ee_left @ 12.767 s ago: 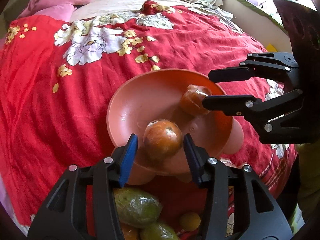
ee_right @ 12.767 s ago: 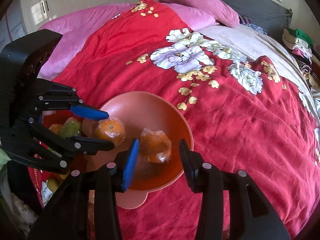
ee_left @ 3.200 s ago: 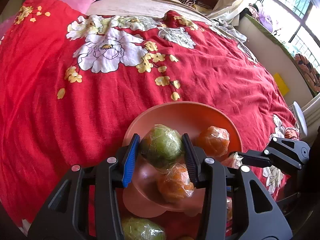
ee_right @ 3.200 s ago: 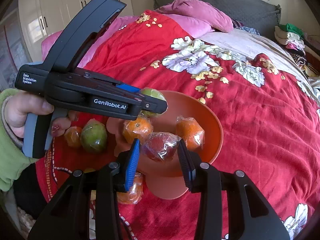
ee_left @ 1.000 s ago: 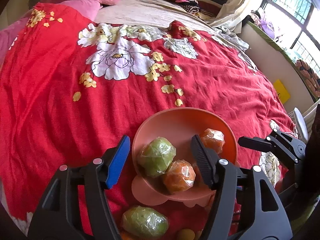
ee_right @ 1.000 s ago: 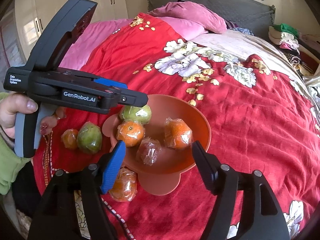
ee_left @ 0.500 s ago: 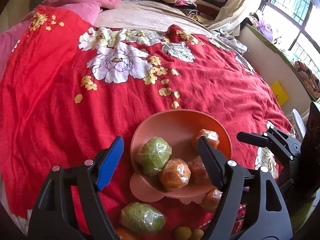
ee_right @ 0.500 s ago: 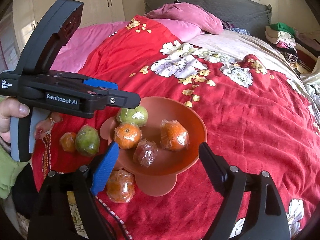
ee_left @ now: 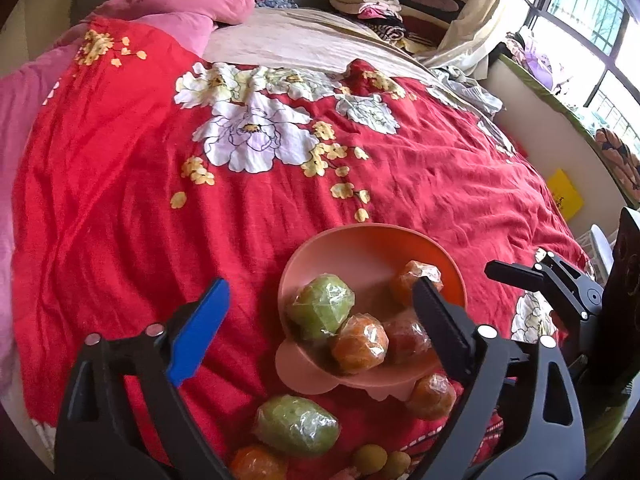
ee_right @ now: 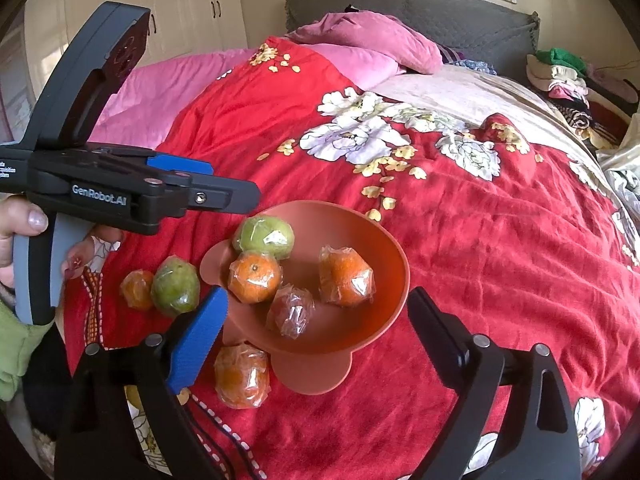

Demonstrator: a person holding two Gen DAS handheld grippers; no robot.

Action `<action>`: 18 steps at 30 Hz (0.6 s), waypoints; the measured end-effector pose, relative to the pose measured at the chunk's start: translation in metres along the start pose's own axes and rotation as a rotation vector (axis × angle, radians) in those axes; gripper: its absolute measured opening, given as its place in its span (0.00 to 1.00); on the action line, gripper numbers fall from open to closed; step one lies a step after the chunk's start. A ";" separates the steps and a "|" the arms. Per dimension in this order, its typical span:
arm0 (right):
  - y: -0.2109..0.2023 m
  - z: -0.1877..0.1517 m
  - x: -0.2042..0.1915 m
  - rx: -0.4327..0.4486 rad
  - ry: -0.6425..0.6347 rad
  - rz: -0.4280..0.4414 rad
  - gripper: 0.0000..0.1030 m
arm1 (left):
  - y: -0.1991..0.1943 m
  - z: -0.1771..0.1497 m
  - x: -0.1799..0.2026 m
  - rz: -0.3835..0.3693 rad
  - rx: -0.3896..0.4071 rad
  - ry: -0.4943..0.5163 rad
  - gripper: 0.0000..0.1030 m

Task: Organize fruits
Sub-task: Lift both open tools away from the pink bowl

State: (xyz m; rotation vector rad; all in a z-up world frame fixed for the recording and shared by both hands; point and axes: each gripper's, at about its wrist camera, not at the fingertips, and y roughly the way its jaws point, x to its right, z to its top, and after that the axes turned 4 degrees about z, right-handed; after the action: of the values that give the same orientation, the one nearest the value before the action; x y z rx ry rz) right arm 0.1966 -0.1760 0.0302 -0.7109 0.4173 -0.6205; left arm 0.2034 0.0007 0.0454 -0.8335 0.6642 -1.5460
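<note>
I have both grippers over the bed. My left gripper [ee_left: 320, 308] has just been spreading its jaws, which stand wide and released; the bowl [ee_left: 360, 248] shows between its fingers, but the pads press on nothing. My right gripper [ee_right: 316, 308] has been spreading too, wide apart, grasping nothing.

The bowl sits on the red quilt [ee_right: 500, 240] and holds 4 wrapped fruits: a green one [ee_right: 264, 236] at the rim, 2 oranges [ee_right: 254, 278] and a reddish one [ee_right: 290, 310] near the middle.

Outside the bowl, 1 orange [ee_right: 240, 376] lies just beside its foot. Another green fruit [ee_right: 175, 286] and a small orange [ee_right: 137, 290] lie together to its left, near the hand [ee_right: 24, 224] on the left gripper's handle. In the left view, 2 small yellowish fruits [ee_left: 378, 458] lie at the bottom edge.
</note>
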 end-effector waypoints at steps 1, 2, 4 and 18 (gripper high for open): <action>0.000 0.000 0.000 0.001 0.000 -0.001 0.89 | -0.001 0.000 0.000 0.003 0.003 0.001 0.87; 0.000 0.000 0.000 0.002 0.000 -0.002 0.90 | -0.002 0.000 -0.001 0.007 0.006 0.000 0.88; -0.002 0.000 0.000 0.005 0.000 -0.005 0.90 | -0.005 0.000 -0.002 0.011 0.012 -0.006 0.90; -0.011 0.001 -0.001 0.040 0.004 -0.008 0.94 | -0.028 -0.008 -0.009 0.020 0.053 -0.050 0.90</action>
State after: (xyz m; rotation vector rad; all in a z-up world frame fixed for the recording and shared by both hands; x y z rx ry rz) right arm 0.1926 -0.1816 0.0387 -0.6733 0.4046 -0.6362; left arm 0.1811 0.0134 0.0622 -0.8209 0.5916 -1.5142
